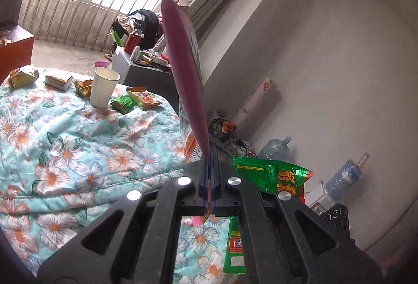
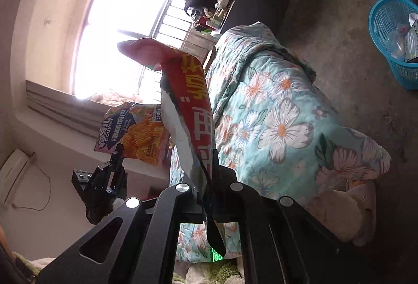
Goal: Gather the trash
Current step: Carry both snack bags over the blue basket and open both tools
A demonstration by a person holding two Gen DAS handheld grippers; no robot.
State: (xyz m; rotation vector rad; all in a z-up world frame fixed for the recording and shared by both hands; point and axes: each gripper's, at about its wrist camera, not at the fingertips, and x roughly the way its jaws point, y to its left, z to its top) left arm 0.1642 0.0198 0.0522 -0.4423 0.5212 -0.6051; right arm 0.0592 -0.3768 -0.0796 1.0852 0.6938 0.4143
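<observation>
My left gripper [image 1: 211, 154] is shut on a pink snack bag [image 1: 183, 67], seen edge-on and standing up from the fingertips. A green wrapper [image 1: 271, 175] shows beside and under its right finger; I cannot tell whether it is held. In the right wrist view, my right gripper [image 2: 211, 156] is shut on a torn red wrapper [image 2: 193, 106] with yellow lettering and a silver inside. To its left, the left gripper [image 2: 118, 153] holds up the pink snack bag [image 2: 133, 134]. A paper cup [image 1: 104, 87] and several snack wrappers [image 1: 143, 97] lie on the floral quilt [image 1: 65, 148].
A blue plastic basket [image 2: 384, 30] with some trash in it stands on the concrete floor at the upper right. Plastic bottles [image 1: 344, 175] and clutter lie by the white wall. A cluttered low table [image 1: 146, 62] stands beyond the bed, near the barred window.
</observation>
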